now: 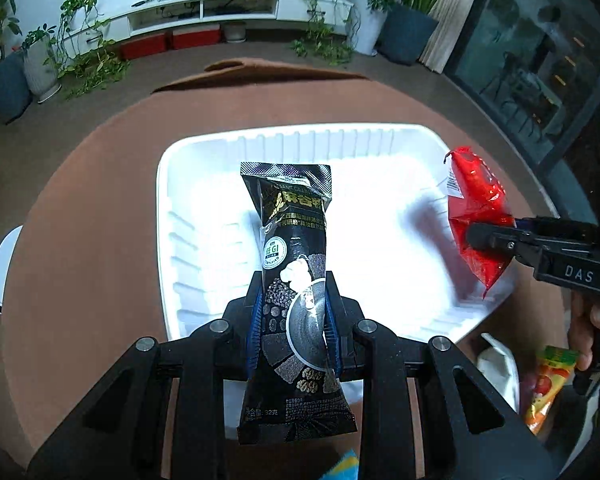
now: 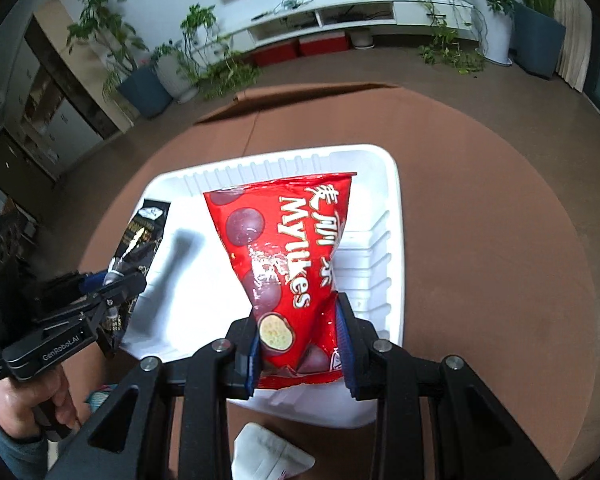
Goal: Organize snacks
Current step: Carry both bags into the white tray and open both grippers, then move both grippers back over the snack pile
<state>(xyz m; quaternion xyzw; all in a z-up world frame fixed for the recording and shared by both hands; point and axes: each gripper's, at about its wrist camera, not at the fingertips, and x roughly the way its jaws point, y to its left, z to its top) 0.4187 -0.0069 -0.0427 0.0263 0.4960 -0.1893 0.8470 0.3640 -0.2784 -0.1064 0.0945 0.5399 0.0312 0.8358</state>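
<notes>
My left gripper [image 1: 294, 300] is shut on a tall black snack packet [image 1: 294, 264], held upright over the left half of a white ribbed tray [image 1: 204, 152]. My right gripper [image 2: 298, 320] is shut on a red Mylikes bag [image 2: 288, 248], held above the tray's [image 2: 394, 240] right half. From the left wrist view the red bag [image 1: 476, 200] hangs at the tray's right rim in the right gripper [image 1: 480, 236]. The right wrist view shows the black packet [image 2: 140, 236] at the tray's left edge in the left gripper [image 2: 130, 280]. The tray's inside shows nothing lying in it.
The tray lies on a round brown table [image 1: 80, 240]. Near the table's front edge lie a white pouch [image 2: 268, 456], an orange-green packet [image 1: 548, 384] and a blue-yellow packet [image 1: 346, 466]. A white object [image 1: 4, 264] sits at the left table edge. Potted plants and a white cabinet stand beyond.
</notes>
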